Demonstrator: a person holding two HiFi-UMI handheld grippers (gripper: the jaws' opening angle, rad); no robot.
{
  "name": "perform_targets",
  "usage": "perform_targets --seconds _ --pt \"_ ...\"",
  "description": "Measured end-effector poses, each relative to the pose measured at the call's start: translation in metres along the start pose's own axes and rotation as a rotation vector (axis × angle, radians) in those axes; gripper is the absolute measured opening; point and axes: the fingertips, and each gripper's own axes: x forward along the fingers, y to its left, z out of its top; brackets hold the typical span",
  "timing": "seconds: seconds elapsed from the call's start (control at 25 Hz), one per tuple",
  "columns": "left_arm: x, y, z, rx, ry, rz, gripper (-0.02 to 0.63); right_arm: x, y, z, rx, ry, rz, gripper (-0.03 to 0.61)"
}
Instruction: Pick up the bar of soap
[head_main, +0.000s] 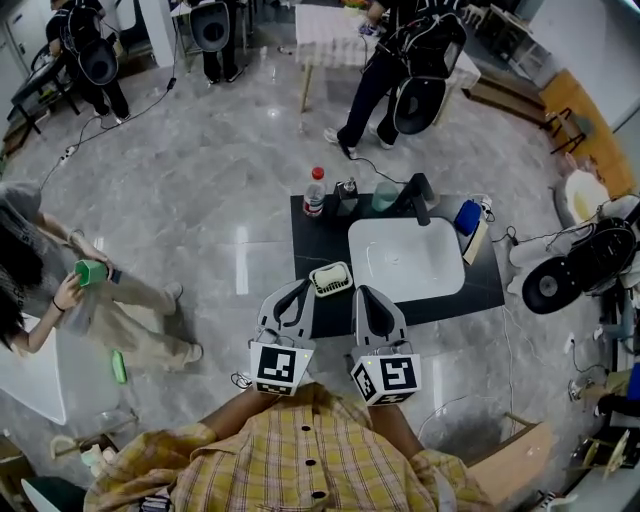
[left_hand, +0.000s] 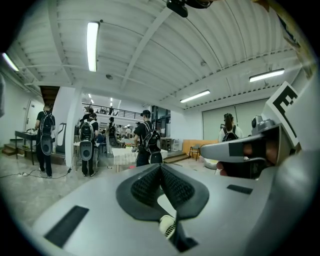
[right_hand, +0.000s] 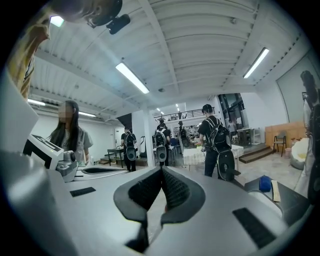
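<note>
In the head view, the pale bar of soap (head_main: 330, 277) lies in a cream soap dish (head_main: 345, 283) on the black counter (head_main: 318, 228), left of the white basin (head_main: 405, 258). My left gripper (head_main: 298, 288) is just left of the dish and my right gripper (head_main: 362, 293) just right of it, both at the counter's near edge. The left gripper (left_hand: 160, 167) has its ribbed pads pressed together with nothing between them; a cream ribbed edge (left_hand: 168, 227) shows below them. The right gripper (right_hand: 162, 171) is also shut and empty.
At the back of the counter stand a bottle with a red cap (head_main: 314, 191), a teal cup (head_main: 385, 196), a black faucet (head_main: 419, 198) and a blue item (head_main: 467, 216). A person (head_main: 45, 285) crouches at the left. Others with backpacks stand beyond.
</note>
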Motion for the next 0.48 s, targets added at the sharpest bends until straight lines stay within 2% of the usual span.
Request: perform_targets --seconds 0.28,0.48 --pt "0.007 0.006 -0.005 -0.004 0.022 -0.014 0.012 0.010 0.001 0.001 -0.006 0.006 -0.001 0.018" --pt "0.022 -0.002 -0.020 0.005 0.071 -0.060 0.012 0.013 -0.012 -0.006 -0.006 0.016 -0.017 0.018"
